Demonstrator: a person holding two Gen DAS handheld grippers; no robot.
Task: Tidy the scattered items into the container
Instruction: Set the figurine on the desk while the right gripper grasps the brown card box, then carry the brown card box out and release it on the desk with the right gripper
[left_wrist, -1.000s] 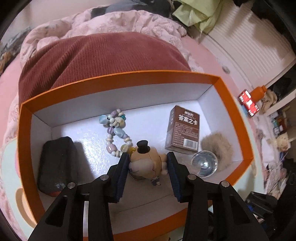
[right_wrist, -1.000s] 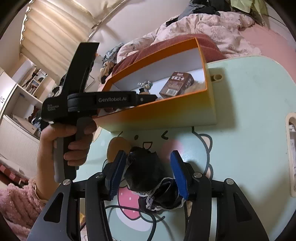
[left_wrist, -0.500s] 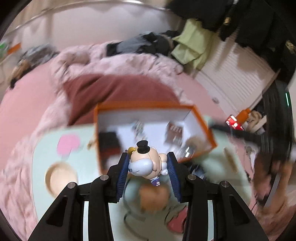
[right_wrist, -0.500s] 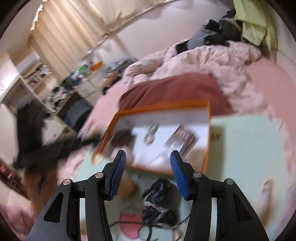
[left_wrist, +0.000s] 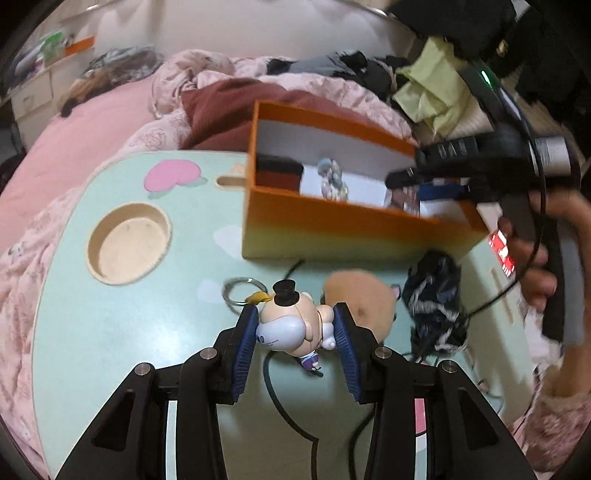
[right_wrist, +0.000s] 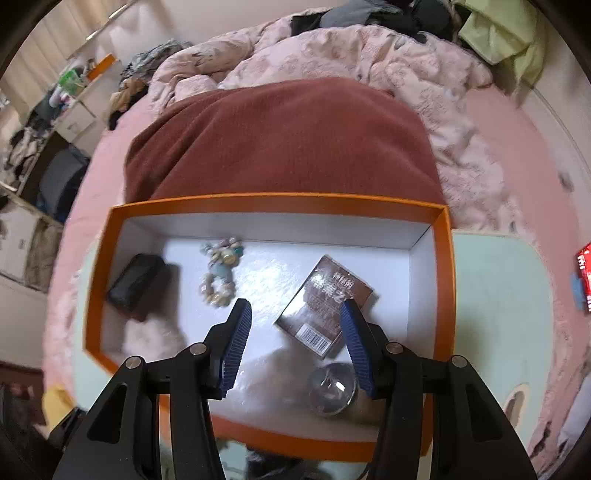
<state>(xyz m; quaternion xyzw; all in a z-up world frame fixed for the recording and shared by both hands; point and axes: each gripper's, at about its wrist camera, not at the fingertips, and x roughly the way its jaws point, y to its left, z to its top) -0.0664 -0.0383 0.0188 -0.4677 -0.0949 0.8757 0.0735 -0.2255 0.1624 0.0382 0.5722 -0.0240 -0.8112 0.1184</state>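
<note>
Below, the left gripper (left_wrist: 294, 328) has its blue ribbed pads closed against the two sides of a small figurine keychain (left_wrist: 291, 325), a pale doll wearing a black top hat, with a metal ring (left_wrist: 242, 291) trailing from its head. Its jaws stand at a moderate width, filled by the doll. The right gripper (right_wrist: 295, 334) holds nothing: its jaws are parted to a medium gap, with only the floor of the orange box (right_wrist: 280, 201) visible between the pads.

Inside the white-lined box lie a beaded bracelet (right_wrist: 219, 277), a dark pouch (right_wrist: 135, 286) at the left wall, a brown card pack (right_wrist: 325, 306), a clear glass ball (right_wrist: 332, 387) and a pale fluffy pompom (right_wrist: 153, 336). The box rests on a mint-green lap table (left_wrist: 110, 350) printed with cartoon figures and cut with a round cup recess (left_wrist: 129, 243). Still on the tabletop, in front of the box, are a tan plush piece (left_wrist: 360, 299) and a dark lace-trimmed bundle (left_wrist: 436, 306); a black cable (left_wrist: 280, 391) runs beneath the left gripper.

The table sits on a bed with pink quilted bedding (right_wrist: 369, 48) and a rust-red corduroy cushion (right_wrist: 280, 140) behind the box; clothes are heaped along the far edge.

The left gripper points steeply down over the table short of the box. In the left wrist view the person's hand (left_wrist: 535, 258) grips the right tool's handle, with its fingers reaching over the box's right end.
</note>
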